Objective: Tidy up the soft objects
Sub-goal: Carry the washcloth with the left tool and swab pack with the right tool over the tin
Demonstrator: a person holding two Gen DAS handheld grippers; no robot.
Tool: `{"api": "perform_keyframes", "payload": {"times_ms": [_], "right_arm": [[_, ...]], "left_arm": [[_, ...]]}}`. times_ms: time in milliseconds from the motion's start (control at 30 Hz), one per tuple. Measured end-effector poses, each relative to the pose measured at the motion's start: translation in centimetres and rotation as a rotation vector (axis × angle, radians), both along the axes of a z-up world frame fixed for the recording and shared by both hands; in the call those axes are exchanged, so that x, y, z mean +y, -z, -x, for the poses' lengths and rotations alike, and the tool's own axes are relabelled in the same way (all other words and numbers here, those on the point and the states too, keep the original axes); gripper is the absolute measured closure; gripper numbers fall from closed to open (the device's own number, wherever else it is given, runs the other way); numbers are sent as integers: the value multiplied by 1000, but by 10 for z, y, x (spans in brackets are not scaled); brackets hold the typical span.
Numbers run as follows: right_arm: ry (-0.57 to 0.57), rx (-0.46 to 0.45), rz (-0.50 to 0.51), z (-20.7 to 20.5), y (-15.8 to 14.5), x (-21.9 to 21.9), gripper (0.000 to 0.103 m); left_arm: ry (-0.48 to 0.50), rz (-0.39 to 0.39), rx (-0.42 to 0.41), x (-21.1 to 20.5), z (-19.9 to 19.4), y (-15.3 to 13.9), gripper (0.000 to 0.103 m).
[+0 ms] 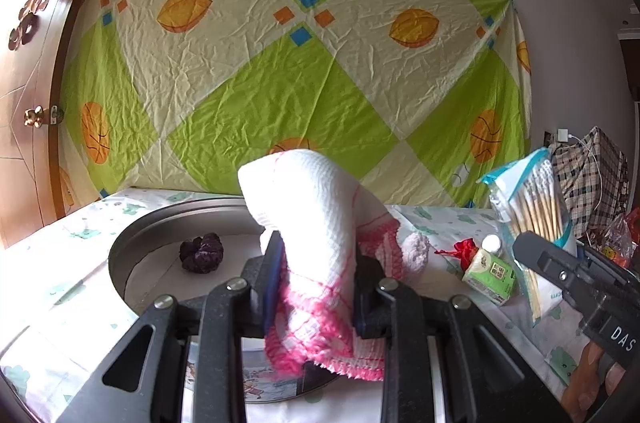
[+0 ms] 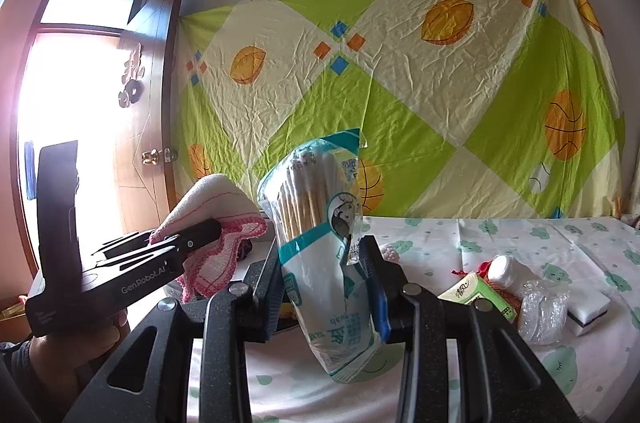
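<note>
Washcloth (image 1: pixel 316 247), white with pink crocheted edging, is pinched in the jaws of the left gripper (image 1: pixel 316 287), its bulk folding up and over above the near rim of a round metal tray (image 1: pixel 120 251), probably bound for that tray. Beside it, to the right, the right gripper (image 2: pixel 326 287) has its jaws clamped on a plastic bag of cotton swabs (image 2: pixel 320 223), held upright so the sticks stay bundled. Farther in, a dark purple scrunchie (image 1: pixel 201 252) already lies in the tray, which suggests sorting is under way. Right of the tray, a green tissue pack (image 2: pixel 480 295), a small white bottle (image 2: pixel 505 269), crumpled clear wrap (image 2: pixel 544 311) and a white sponge (image 2: pixel 590 311) wait on the tabletop (image 2: pixel 500 235), covered in pale printed cloth. Beyond, a green and cream sheet (image 1: pixel 280 63) hangs on the wall, with a wooden door (image 2: pixel 154 111) at far left.
</note>
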State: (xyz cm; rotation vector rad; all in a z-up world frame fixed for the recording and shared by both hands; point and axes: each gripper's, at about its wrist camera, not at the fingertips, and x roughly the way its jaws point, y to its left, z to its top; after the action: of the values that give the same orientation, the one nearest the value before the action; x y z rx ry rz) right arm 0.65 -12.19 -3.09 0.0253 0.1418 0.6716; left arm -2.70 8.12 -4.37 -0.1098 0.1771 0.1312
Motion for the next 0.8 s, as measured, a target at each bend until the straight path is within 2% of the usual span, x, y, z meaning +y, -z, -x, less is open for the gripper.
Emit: {"api": "perform_keyframes", "payload": {"times_ms": [633, 800], "right_arm": [[-60, 41, 27, -4, 1, 26, 64], [-103, 111, 14, -18, -7, 34, 64]], "left_arm": [[-39, 22, 38, 20, 3, 5, 77], [-49, 21, 56, 27, 4, 2, 77]]}}
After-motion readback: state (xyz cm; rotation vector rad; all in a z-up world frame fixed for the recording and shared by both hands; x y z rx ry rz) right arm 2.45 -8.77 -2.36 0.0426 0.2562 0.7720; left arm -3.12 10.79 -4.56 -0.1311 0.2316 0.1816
